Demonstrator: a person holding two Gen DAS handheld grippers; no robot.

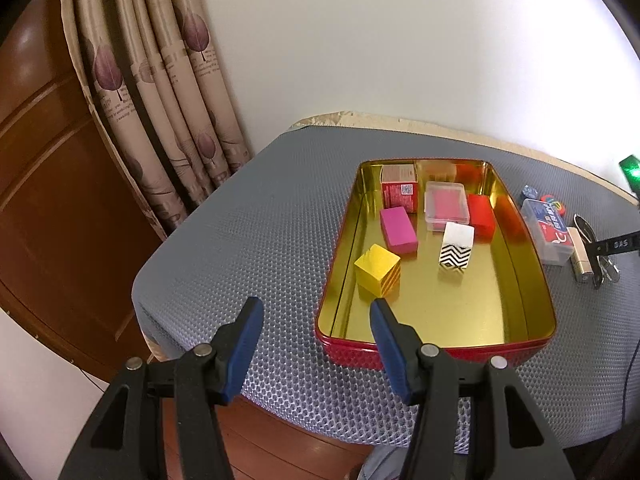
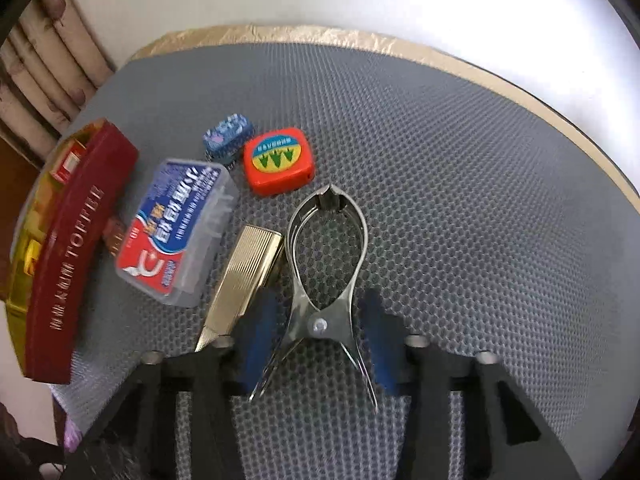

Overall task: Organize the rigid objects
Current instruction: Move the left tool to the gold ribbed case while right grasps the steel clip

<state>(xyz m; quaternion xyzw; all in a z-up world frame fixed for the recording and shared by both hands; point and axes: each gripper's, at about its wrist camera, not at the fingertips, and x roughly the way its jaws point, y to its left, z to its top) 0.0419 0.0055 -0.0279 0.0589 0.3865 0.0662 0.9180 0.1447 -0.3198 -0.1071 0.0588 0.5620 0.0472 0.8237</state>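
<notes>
Right gripper [image 2: 316, 336] straddling a metal clip [image 2: 320, 280] on the mat, pads not touching; left gripper [image 1: 316, 340] apart, empty, beside the tin [image 1: 536, 280].

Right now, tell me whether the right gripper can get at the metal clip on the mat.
Probably yes. The right gripper points down with its blue pads straddling the metal clip, which lies flat on the grey mat. Nothing covers it; the gold lighter sits close beside one pad and might get nudged.

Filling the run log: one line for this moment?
left claw: open, empty | right claw: straddles metal clip, not gripping | tin: six items
</notes>
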